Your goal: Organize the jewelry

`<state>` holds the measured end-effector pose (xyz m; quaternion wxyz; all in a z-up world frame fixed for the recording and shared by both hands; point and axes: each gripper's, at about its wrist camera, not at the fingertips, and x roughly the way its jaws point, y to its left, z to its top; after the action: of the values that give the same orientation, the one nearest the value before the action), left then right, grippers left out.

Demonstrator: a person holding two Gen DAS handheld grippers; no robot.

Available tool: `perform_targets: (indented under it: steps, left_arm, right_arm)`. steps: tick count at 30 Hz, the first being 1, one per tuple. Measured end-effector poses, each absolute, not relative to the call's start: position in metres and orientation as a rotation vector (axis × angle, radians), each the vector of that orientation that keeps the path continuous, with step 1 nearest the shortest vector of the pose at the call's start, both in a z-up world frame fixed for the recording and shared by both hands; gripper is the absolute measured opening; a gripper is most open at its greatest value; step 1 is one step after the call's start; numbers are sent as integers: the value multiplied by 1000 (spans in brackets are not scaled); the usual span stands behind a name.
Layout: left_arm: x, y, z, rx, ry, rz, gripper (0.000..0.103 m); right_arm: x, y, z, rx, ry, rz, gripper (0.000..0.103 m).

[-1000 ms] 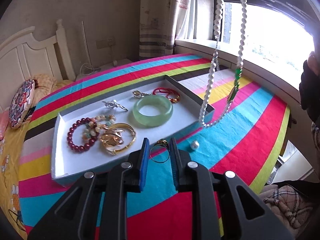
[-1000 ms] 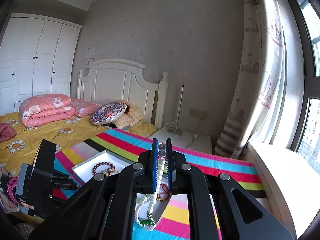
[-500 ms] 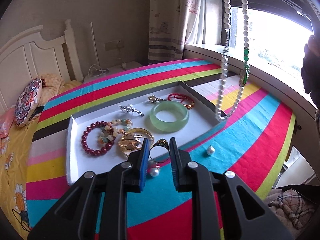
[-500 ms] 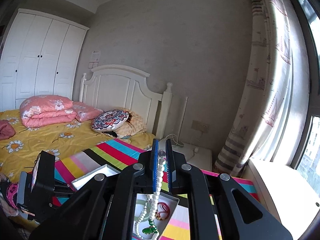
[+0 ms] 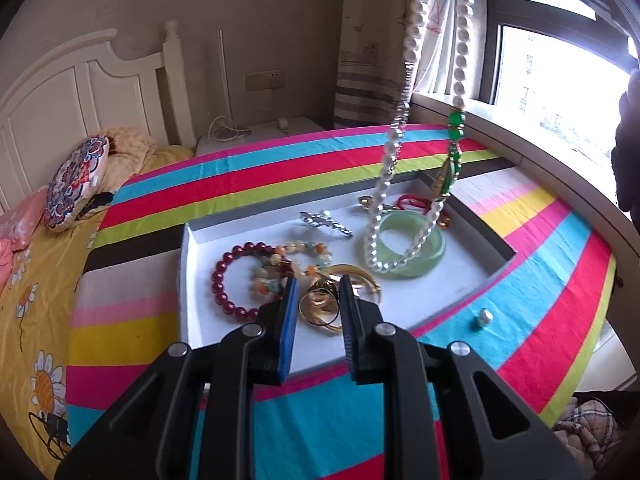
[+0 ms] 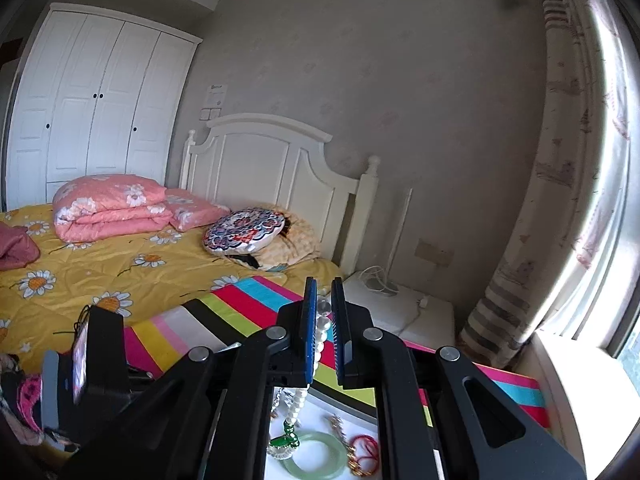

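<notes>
Left wrist view: right tool [image 6: 323, 312] clamps white pearl necklace [image 5: 404, 152] with green pendant; left tool [image 5: 318, 304] pinches gold ring [image 5: 320, 306].

Grey wall [image 6: 400, 80], white wardrobe [image 6: 96, 96], white headboard [image 6: 276, 160], bright window [image 5: 560, 76], patterned curtain [image 5: 376, 40].

Table [image 5: 560, 280]: we see it covered by a striped cloth in pink, blue, red, green, black, white and yellow.
Tray [image 5: 192, 320]: we find the shallow white tray lying directly on the cloth, mid-table, running from the left edge toward the window edge.
Loose pearl [image 5: 484, 317]: we spot it on a blue stripe, just beside the tray's near-right wall, apart from it.
</notes>
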<state>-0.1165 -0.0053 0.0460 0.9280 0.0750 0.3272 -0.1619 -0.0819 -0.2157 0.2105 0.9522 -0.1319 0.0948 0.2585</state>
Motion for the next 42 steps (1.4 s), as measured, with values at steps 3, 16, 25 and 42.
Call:
perform_targets:
  steps: [3,16,25,42]
  left_arm:
    - [-112,-2,43,153,676,-319,20]
    - [-88,22,21,109,726,-243,20]
    - [-80,30,13,50,746,-219,51]
    - [-118,32,18,-71,708,-200,98]
  right_arm:
    - [-72,-202,212,-273,197,536,8]
    - [-35,-173,173,-323,284,520,8]
    - [-22,-186,110,-315,491,553,8]
    - [-21,-260,55,-122,701,490,87]
